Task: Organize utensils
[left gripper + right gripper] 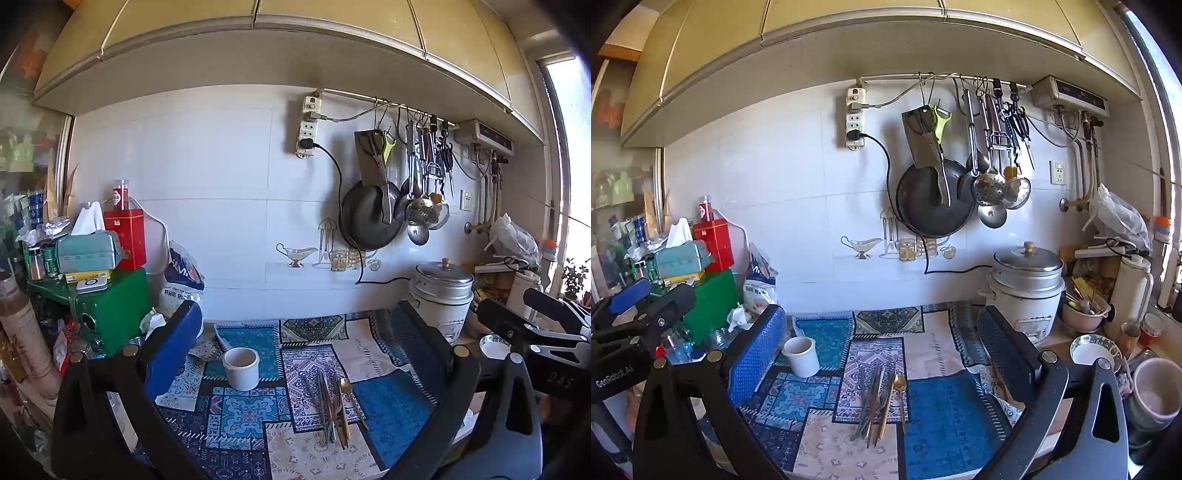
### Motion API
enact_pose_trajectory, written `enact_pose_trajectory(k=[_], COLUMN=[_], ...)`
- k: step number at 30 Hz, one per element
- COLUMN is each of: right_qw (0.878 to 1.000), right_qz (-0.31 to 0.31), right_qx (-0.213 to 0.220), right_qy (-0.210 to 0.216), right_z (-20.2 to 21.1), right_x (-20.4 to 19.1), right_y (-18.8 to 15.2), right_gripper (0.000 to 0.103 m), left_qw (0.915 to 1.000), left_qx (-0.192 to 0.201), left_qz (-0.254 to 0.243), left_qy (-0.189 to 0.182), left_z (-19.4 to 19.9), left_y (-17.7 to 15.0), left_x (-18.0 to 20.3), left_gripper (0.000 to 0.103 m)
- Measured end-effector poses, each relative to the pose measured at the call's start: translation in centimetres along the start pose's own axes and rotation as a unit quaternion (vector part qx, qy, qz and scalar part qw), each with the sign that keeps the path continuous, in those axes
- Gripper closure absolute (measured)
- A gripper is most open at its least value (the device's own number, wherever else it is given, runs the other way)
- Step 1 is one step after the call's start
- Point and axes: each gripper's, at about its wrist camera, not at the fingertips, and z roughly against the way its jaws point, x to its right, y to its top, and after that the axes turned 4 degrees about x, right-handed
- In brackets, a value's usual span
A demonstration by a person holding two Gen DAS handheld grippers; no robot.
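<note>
— Bench (369, 343) first: what covers it?

— Patchwork cloth (251, 410), blue and cream panels, fills the lower middle of both views. Behind it, white wall tiles, with a black wok (934, 199) hanging at centre right under a rail of ladles and scissors.

— And at the right?

— White rice cooker (1027, 291) with a metal lid, right of centre at the back edge of the cloth. In the right wrist view a patterned bowl (1095, 349) and a large mug (1156, 391) sit at the lower right.

— Left side?

— Green box (114, 306) at middle left, with a tissue box (86, 249) and a red tin (125, 236) stacked above it.

— Now the claws.

— Left claw (299, 339) stands wide open in the lower part of its frame, blue pad on one side, nothing between the fingers. Right claw (882, 343) is equally wide apart and holds nothing. Each shows at the edge of the other's view.

— Where are the utensils?

— Bundle of utensils (332, 410), chopsticks with a gold spoon (899, 384) at its right side, lies flat on the cloth at lower centre, between the fingers in both views but untouched.

— Anything nearby?

— White cup (241, 369), upright and looking empty, just up and left of the bundle.
</note>
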Motion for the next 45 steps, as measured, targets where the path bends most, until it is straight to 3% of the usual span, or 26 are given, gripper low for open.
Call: enact_pose_trajectory(k=[3,5,45], right_qw=[1.000,1.000,1.000], right_qz=[0.002,0.002,0.004], right_qx=[-0.001,-0.003,-0.019], right_qy=[-0.001,-0.001,0.002], right_z=[-0.2,-0.3,-1.4], right_x=[-0.1,-0.2,-1.4], right_y=[0.1,0.1,-0.2], right_gripper=[0.000,0.000,0.000], left_qw=[0.9999,0.9996,0.9997], left_qx=[0.000,-0.020,-0.020], left_qz=[0.010,0.017,0.011], left_qy=[-0.001,-0.004,0.001], left_z=[0.1,-0.7,-0.9], left_y=[0.0,-0.1,-0.4], left_x=[-0.4,-0.7,-1.1], left_gripper=[0.000,0.000,0.000])
